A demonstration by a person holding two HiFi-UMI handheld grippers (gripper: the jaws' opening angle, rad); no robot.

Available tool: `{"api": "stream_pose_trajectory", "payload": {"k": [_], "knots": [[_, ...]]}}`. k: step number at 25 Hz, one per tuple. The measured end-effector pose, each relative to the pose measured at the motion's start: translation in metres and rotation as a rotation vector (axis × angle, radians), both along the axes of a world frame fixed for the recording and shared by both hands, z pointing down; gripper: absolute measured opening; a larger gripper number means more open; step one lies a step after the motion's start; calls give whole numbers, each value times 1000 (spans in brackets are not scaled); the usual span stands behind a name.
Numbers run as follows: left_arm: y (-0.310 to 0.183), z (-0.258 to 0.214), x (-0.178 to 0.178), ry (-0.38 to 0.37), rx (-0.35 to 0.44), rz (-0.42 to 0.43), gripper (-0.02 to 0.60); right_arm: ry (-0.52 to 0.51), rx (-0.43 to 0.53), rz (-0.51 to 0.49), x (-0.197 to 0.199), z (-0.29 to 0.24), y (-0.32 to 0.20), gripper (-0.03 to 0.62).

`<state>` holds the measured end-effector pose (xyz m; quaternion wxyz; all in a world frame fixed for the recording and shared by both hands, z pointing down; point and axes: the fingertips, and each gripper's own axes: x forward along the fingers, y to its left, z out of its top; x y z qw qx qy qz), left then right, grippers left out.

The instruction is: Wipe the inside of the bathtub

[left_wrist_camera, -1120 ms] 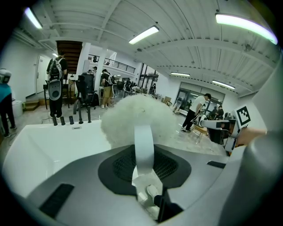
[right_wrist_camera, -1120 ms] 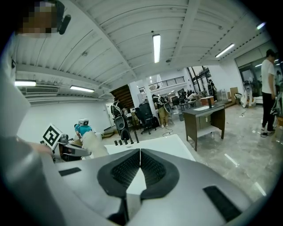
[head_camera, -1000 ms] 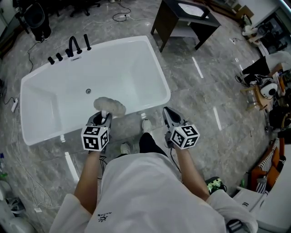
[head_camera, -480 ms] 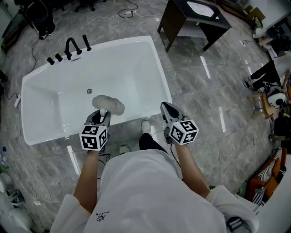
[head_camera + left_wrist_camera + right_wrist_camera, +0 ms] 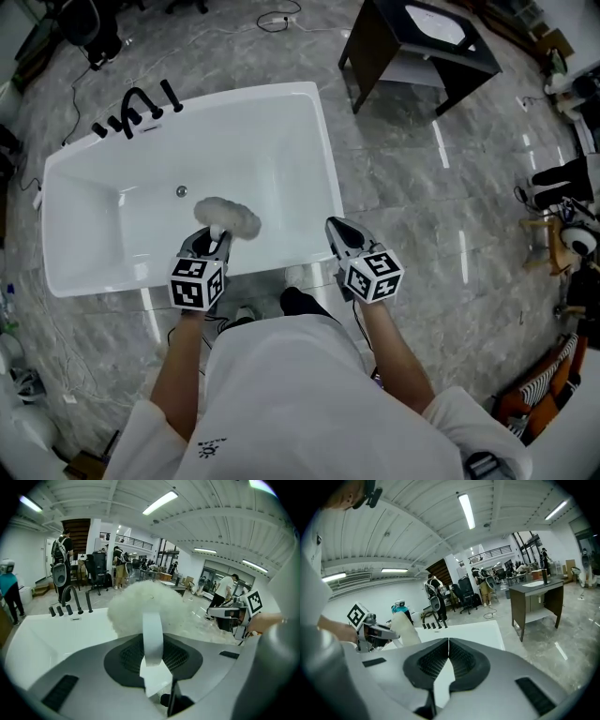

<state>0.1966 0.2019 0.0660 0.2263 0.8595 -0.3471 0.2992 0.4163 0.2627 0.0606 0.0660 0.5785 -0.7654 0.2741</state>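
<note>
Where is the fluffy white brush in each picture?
Head view: the fluffy white wiping brush sits centre-left, over the white bathtub, ahead of the left tongs.
Left gripper view: brush at centre, its white handle clamped in the tongs.
Right gripper view: brush at left, a pale lump.
Shared landmark: the black taps.

White short-sleeved shirt, small black print. Dark trousers, pale shoe. Left gripper, right gripper: grey, black mesh pads, black-and-white marker cube each.
</note>
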Motion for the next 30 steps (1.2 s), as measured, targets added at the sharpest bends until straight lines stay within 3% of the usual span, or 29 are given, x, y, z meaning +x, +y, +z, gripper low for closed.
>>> {"api": "stream_pose_trajectory", "payload": {"k": [7, 17, 22, 30], "knots": [[-30, 10, 30, -32, -13, -52, 98, -23, -59, -117, 19, 33, -31, 20], [-52, 51, 31, -72, -56, -19, 98, -31, -51, -191, -6, 59, -73, 20], [-80, 92, 31, -64, -75, 52, 98, 3, -54, -156, -19, 91, -92, 20], [-151, 172, 73, -68, -72, 110, 98, -11, -61, -22, -1, 148, -129, 20]]}}
